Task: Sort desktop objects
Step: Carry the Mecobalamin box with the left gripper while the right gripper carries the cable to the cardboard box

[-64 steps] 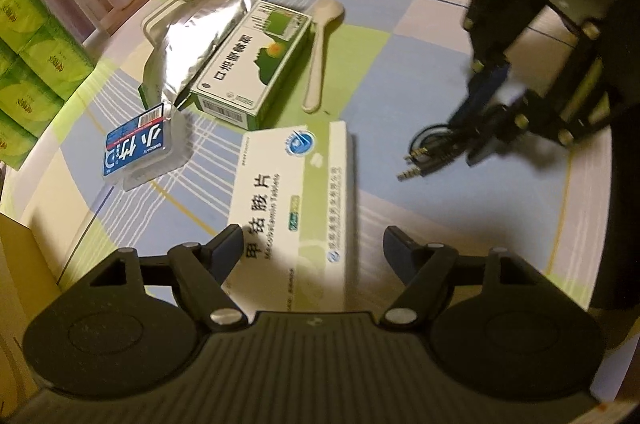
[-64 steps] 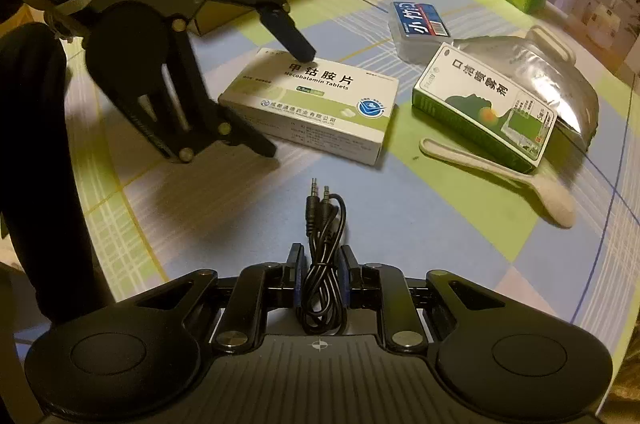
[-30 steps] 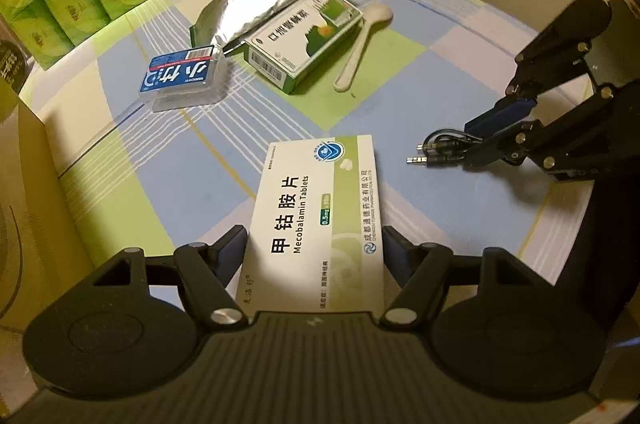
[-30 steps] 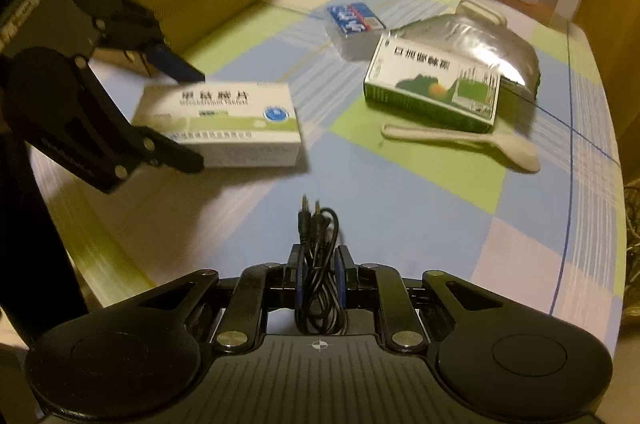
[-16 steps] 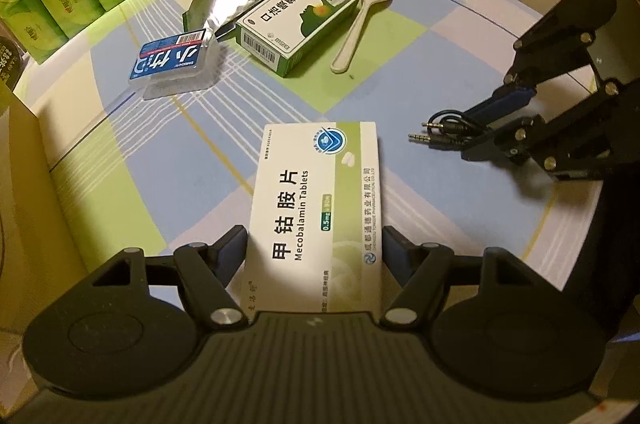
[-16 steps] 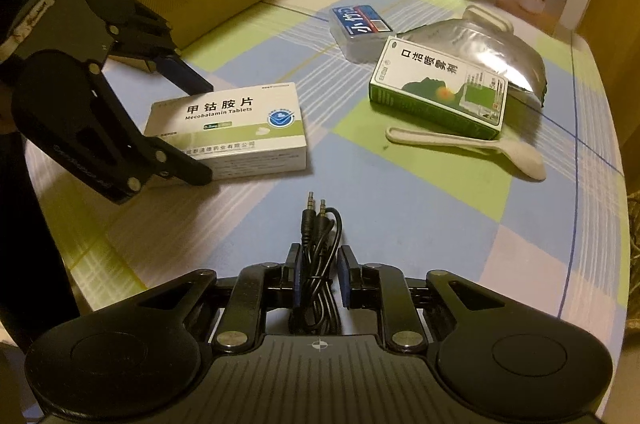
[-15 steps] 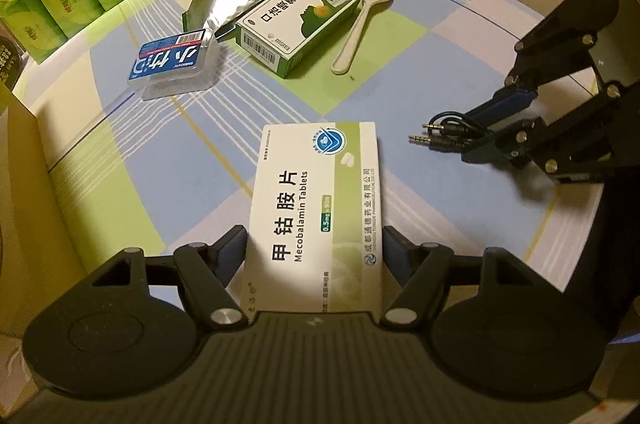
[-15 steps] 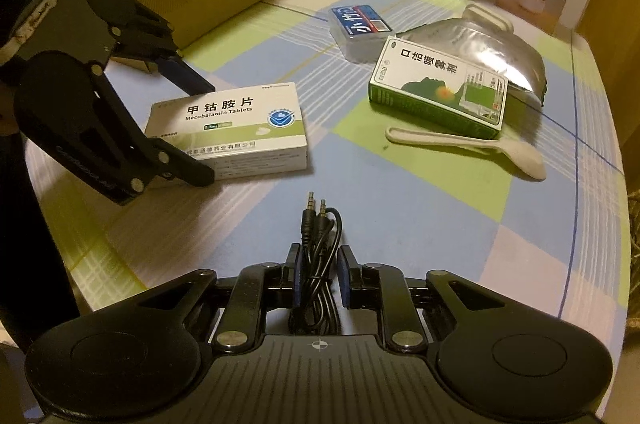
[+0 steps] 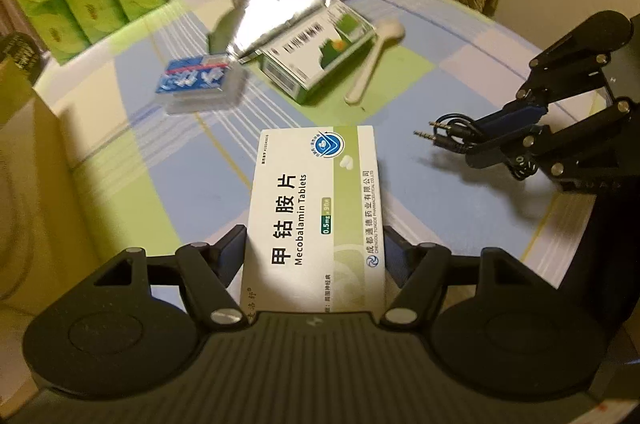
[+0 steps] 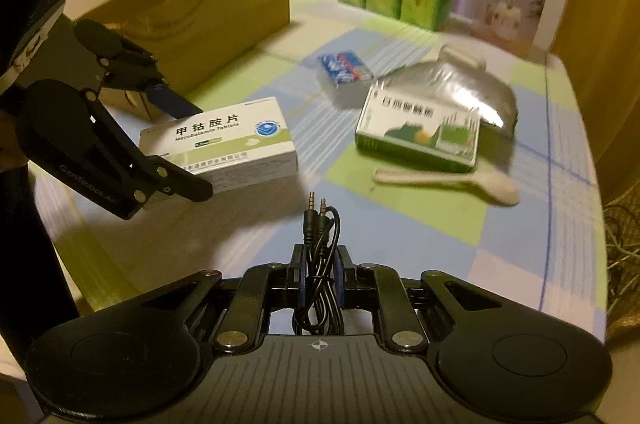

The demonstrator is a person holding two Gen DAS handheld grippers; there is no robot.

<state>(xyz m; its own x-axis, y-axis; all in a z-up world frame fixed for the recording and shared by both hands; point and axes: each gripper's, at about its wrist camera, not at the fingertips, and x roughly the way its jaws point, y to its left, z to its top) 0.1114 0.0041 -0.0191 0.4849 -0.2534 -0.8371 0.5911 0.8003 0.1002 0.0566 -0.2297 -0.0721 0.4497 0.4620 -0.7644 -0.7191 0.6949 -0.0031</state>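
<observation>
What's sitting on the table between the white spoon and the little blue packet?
A green and white medicine box, with a silver foil pouch leaning over its far edge. The spoon lies right alongside the box; the blue packet is beyond. The right wrist view shows it best.

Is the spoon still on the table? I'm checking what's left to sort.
Yes: the spoon lies flat on the tablecloth beside the green box, with neither gripper touching it.

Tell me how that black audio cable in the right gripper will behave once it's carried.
The audio cable looks thin and floppy, so its loops probably dangle and swing. The right gripper is shut on the bundled middle, which likely holds. The plug ends stick out and might snag.
</observation>
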